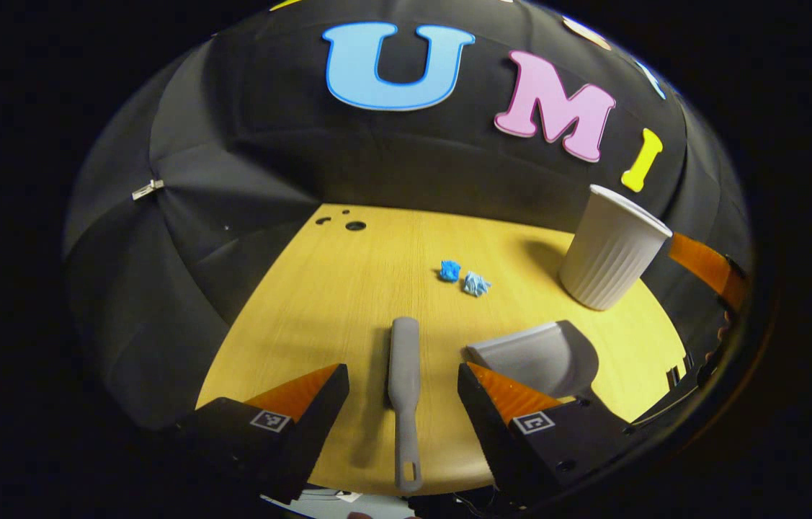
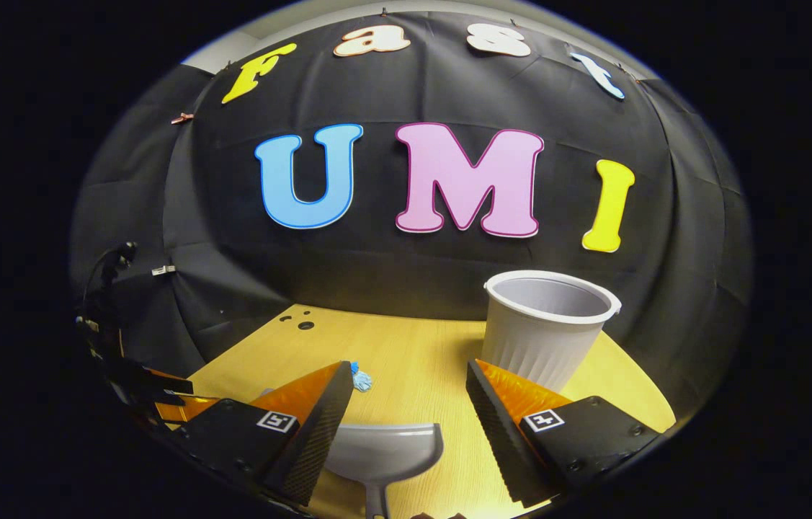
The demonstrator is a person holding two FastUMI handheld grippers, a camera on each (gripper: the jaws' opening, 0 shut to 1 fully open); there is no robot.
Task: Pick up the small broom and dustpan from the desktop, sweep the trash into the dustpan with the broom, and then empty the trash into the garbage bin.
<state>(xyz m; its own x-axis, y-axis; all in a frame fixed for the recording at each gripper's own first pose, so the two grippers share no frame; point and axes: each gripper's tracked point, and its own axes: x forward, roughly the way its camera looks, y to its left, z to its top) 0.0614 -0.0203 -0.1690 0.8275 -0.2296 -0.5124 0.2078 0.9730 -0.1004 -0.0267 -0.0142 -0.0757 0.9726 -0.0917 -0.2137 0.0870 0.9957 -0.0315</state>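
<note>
A grey small broom point(image 1: 404, 389) lies flat on the wooden table point(image 1: 319, 303), its handle toward me. My left gripper point(image 1: 401, 369) hovers open above it, a finger on each side. A grey dustpan point(image 1: 535, 357) rests just right of the broom. Two blue crumpled trash wads point(image 1: 449, 270) point(image 1: 476, 283) lie farther back. In the right gripper view, my right gripper point(image 2: 407, 365) stands open over the dustpan point(image 2: 384, 450), whose handle points toward me. One blue wad point(image 2: 361, 380) peeks past the left finger. The white ribbed garbage bin point(image 2: 546, 328) stands upright behind the right finger.
The bin point(image 1: 611, 249) stands at the table's right rear. Small dark holes point(image 1: 355, 225) mark the far left corner of the table. The other gripper point(image 2: 161, 396) shows at the left edge of the right gripper view. Black cloth walls close in the table.
</note>
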